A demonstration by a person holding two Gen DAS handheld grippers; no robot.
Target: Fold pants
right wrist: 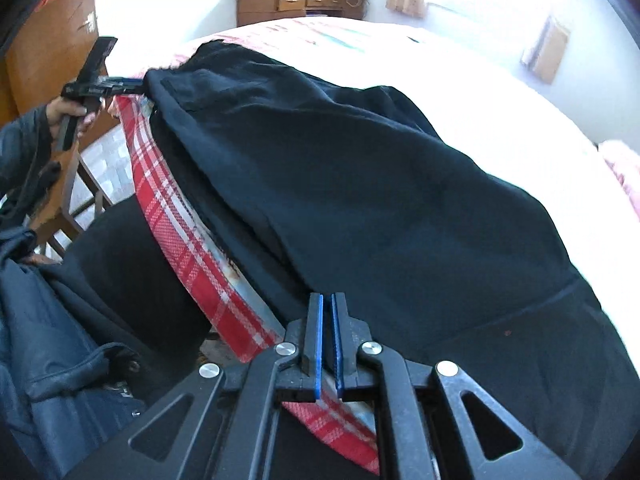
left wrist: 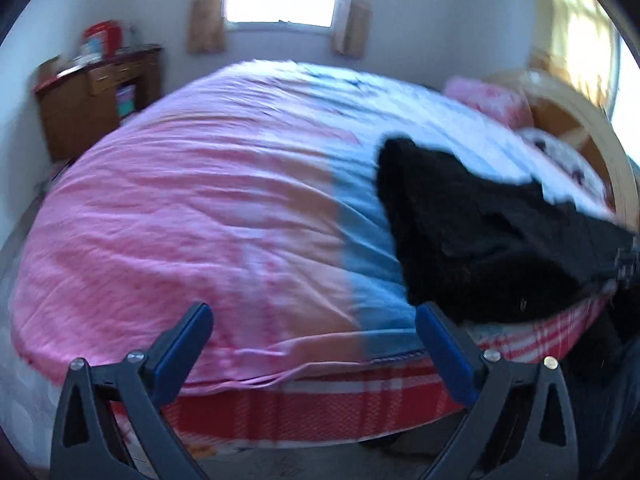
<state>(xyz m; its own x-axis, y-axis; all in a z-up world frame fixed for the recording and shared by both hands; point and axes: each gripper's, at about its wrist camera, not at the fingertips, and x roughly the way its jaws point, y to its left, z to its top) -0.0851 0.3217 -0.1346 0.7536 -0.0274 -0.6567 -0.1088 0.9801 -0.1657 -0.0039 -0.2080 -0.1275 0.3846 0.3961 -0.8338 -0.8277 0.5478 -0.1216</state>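
On the bed's (left wrist: 168, 216) near right edge lie the black pants (right wrist: 360, 200), draped over the pink and blue cover with part hanging down past the red plaid sheet (right wrist: 168, 200). Your left tool (left wrist: 314, 320) is spread wide with nothing between its blue pads, and it points across the bed with the pants off to its right. Your right tool (right wrist: 327, 300) is pressed together, pinching the pants' near edge. A wooden dresser (left wrist: 92, 96) stands against the far wall.
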